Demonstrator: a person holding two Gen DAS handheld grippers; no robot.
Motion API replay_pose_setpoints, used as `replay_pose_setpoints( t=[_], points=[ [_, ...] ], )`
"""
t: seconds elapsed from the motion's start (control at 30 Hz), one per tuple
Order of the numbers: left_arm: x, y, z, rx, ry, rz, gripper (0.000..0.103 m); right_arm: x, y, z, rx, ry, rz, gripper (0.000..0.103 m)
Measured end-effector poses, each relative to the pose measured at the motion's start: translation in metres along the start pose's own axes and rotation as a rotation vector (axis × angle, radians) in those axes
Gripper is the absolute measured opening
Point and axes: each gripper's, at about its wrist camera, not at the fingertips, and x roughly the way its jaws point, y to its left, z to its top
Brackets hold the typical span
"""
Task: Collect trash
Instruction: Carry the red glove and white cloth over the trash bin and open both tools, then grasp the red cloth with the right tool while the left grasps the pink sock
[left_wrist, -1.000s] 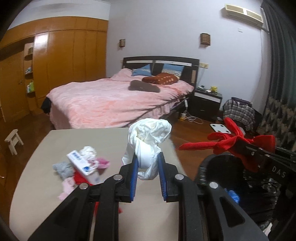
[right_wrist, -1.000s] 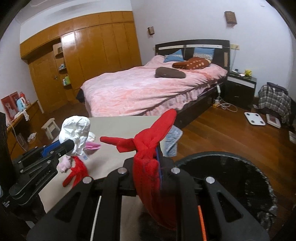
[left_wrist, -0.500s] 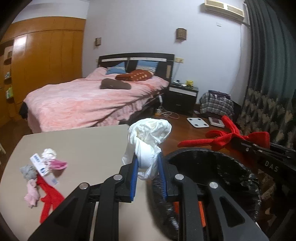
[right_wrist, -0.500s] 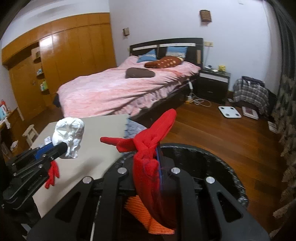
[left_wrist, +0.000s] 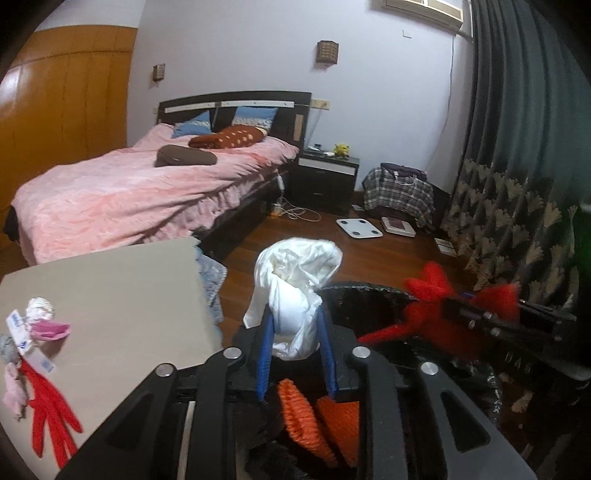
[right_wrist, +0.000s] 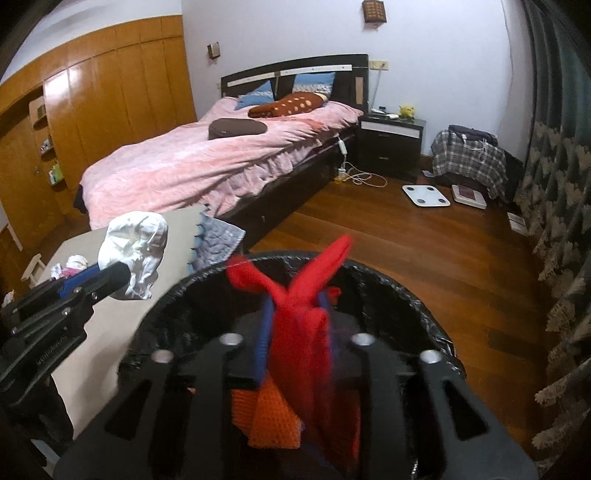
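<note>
My left gripper (left_wrist: 295, 332) hangs over the near rim of a black-lined bin (left_wrist: 369, 286). A crumpled white wad (left_wrist: 295, 280) stands upright between its blue pads, which still touch it while the jaws are opening. My right gripper (right_wrist: 295, 325) is over the bin (right_wrist: 406, 280) too, and its jaws are opening. A red glove (right_wrist: 299, 295) hangs blurred and loose between them. An orange knitted piece (right_wrist: 269, 417) lies inside the bin. In the right wrist view the left gripper (right_wrist: 110, 277) and the white wad (right_wrist: 136, 243) show at the left.
On the beige table (left_wrist: 110, 295) lie another red glove (left_wrist: 48, 417), a white packet (left_wrist: 26, 347) and pink scraps (left_wrist: 48, 328). A grey quilted cloth (left_wrist: 212, 280) hangs off the table's edge. Beyond are a pink bed (left_wrist: 129, 199), wooden floor, floor scales (left_wrist: 358, 229) and a curtain (left_wrist: 517, 221).
Both grippers have moved from above the table to above the bin. The jaws of both stand wider, and the red glove has gone blurred and sagged in the right one.
</note>
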Motion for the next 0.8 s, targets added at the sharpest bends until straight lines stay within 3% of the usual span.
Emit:
replay_pose_setpoints(
  t=[0.13, 0.3, 0.63, 0.8],
  points=[
    [0.004, 0.0, 0.001, -0.013, 0.007, -0.028, 0.05, 0.001, -0.006, -0.003, 0.005, -0.007, -0.027, 0.065],
    [-0.001, 0.009, -0.002, -0.014, 0.0, 0.006, 0.056, -0.005, -0.008, -0.002, 0.007, -0.05, -0.062, 0.093],
    [-0.05, 0.07, -0.011, -0.048, -0.066, 0.192, 0.088, -0.012, 0.036, 0.008, -0.043, -0.073, 0.033, 0.098],
    [-0.079, 0.113, -0.022, -0.095, -0.075, 0.305, 0.09, -0.004, 0.084, 0.011, -0.087, -0.06, 0.129, 0.098]
  ],
)
